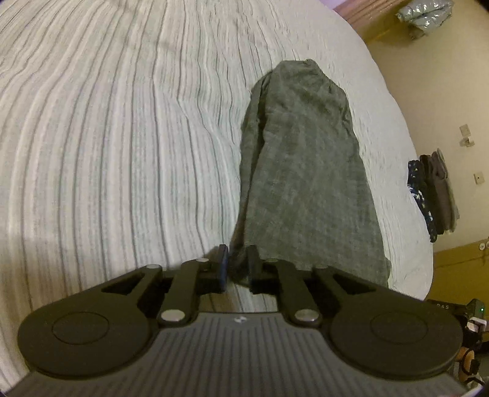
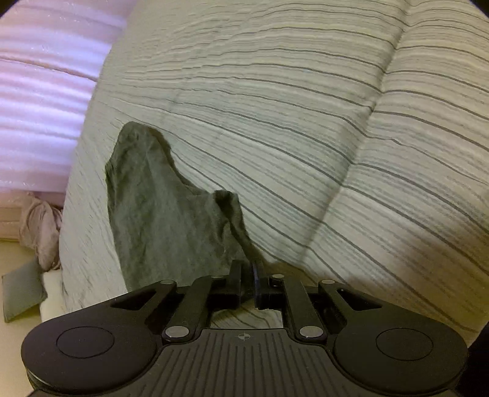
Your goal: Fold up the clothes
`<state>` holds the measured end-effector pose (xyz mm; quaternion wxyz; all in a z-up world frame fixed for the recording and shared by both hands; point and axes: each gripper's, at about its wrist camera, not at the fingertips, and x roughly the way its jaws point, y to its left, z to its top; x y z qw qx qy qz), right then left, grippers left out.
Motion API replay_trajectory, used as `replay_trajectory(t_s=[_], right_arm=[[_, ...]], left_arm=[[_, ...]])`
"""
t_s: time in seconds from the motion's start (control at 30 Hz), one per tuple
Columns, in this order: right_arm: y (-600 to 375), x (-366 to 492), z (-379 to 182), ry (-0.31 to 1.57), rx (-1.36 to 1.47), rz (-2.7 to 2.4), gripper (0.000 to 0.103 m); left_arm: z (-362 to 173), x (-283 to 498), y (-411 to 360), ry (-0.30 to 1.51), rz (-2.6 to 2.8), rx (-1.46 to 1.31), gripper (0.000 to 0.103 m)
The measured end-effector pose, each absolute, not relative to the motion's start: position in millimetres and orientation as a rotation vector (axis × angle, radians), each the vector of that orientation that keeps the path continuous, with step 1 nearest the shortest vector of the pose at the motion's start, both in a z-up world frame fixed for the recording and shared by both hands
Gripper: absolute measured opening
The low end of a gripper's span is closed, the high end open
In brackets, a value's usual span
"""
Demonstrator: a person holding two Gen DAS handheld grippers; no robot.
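A dark grey garment [image 1: 302, 171] lies lengthwise on the striped bedspread [image 1: 122, 137], stretching away from me. My left gripper [image 1: 237, 259] is shut on the garment's near left corner. In the right wrist view the same grey garment [image 2: 159, 213] runs up and left over the bedspread [image 2: 305, 122]. My right gripper [image 2: 248, 271] is shut on a bunched corner of it, just above the bed.
A stack of folded clothes [image 1: 434, 195] sits past the bed's right edge, near a wall. A plastic bag [image 1: 424, 15] lies on the floor at the far right. A pink cover [image 2: 39, 91] and a bundled cloth [image 2: 39, 232] are left of the bed.
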<state>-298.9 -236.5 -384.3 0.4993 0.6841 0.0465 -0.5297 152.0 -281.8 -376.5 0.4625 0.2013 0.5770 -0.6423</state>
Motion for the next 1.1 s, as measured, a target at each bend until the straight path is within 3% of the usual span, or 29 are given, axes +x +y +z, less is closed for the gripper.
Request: replay_trajectory(t_s=[0.03,0.07,0.1,0.2,0.23,0.33,0.37,0.4,0.43,0.47,0.57,0.9,1.1], right_arm=[[-235,-300,-384,0.108,1.651,-1.282,0.020],[-235,-299,-383,0.104,1.641,-1.289,0.054],[-234,-299,-383,0.100,1.627,-1.296,0.078],[-234,-294,-384,0.090,1.578,-1.289,0.077],[-235,-292,-387,0.098,1.579,-1.282,0.077],[-242,-288,-406,0.098,1.610,-1.243,0.061],[-245,-287,-410,0.109,1.616,-1.239,0.043],[-246,-288,-413,0.119,1.627,-1.228,0.023],[-248,-289,-416,0.125,1.638,-1.215,0.020],[-250,-292,-415,0.121,1.642,-1.195,0.011],[-254,-301,-398,0.168,1.580,-1.154,0.007],[-264,-356,-322,0.326,1.305,-1.038,0.006],[-226,-399,-347,0.494,1.322,-1.044,0.006]], left_arm=[[-374,157,-281,1.418,-1.577,0.477,0.021],[-372,163,-280,1.418,-1.572,0.454,0.029],[-372,167,-280,1.427,-1.567,0.430,0.034],[-383,170,-286,1.475,-1.548,0.364,0.039],[-388,168,-288,1.488,-1.549,0.352,0.040],[-402,159,-293,1.527,-1.566,0.334,0.041],[-406,156,-294,1.536,-1.575,0.339,0.035],[-408,152,-294,1.543,-1.585,0.348,0.017],[-410,148,-294,1.553,-1.599,0.362,0.004],[-409,145,-292,1.555,-1.609,0.370,0.004],[-401,143,-281,1.534,-1.606,0.312,0.003],[-369,96,-175,1.543,-1.550,0.105,0.003],[-393,38,-96,1.597,-1.391,0.076,0.004]])
